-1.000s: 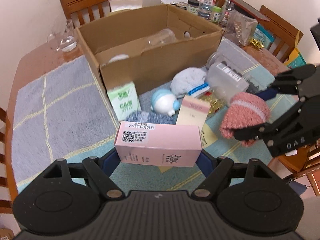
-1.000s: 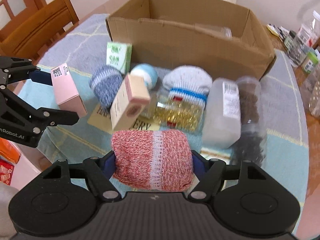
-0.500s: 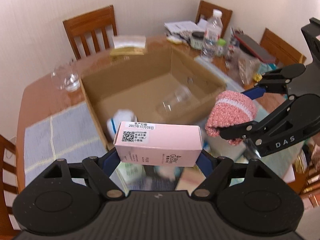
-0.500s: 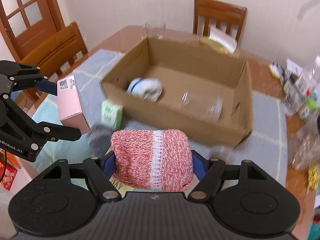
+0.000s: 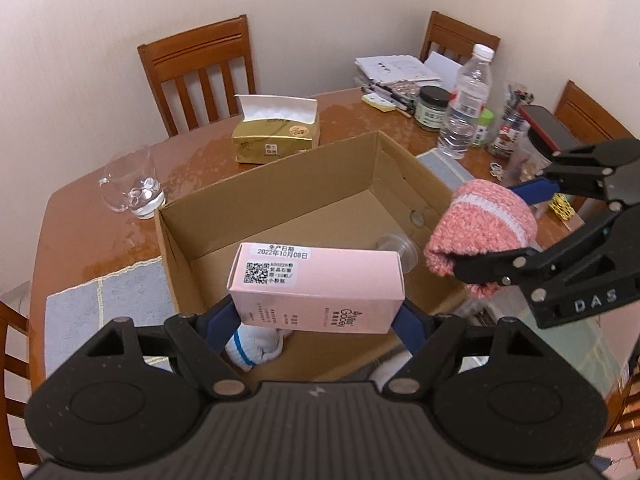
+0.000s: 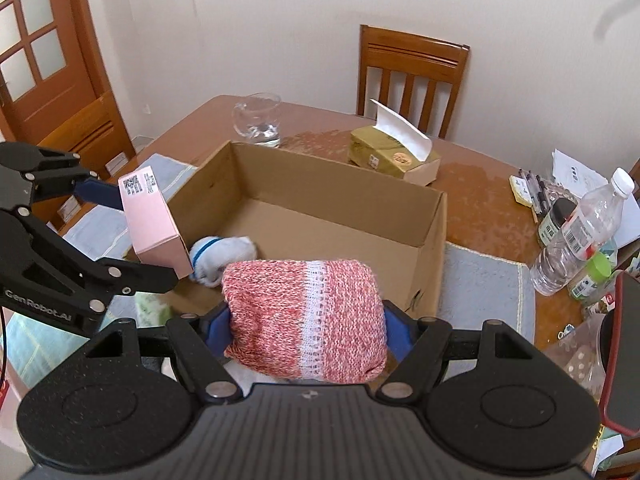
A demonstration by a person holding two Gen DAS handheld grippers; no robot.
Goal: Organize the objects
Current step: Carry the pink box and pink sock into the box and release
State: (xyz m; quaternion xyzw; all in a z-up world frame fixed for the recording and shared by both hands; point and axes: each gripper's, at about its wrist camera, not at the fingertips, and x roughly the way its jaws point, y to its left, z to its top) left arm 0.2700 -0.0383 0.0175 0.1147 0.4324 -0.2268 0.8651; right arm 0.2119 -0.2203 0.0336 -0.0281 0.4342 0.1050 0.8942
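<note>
The left tongs (image 5: 318, 312) clamp a pink carton (image 5: 316, 290) by its ends, and the right tongs (image 6: 306, 320) squeeze a rolled red-and-white knit sock (image 6: 304, 316) — both hang over the near side of the open cardboard box (image 6: 340, 200). A clear cup (image 5: 394, 246) and a white sock (image 6: 220, 258) already lie inside; a careless drop could knock the cup, or the tongs could collide.
</note>
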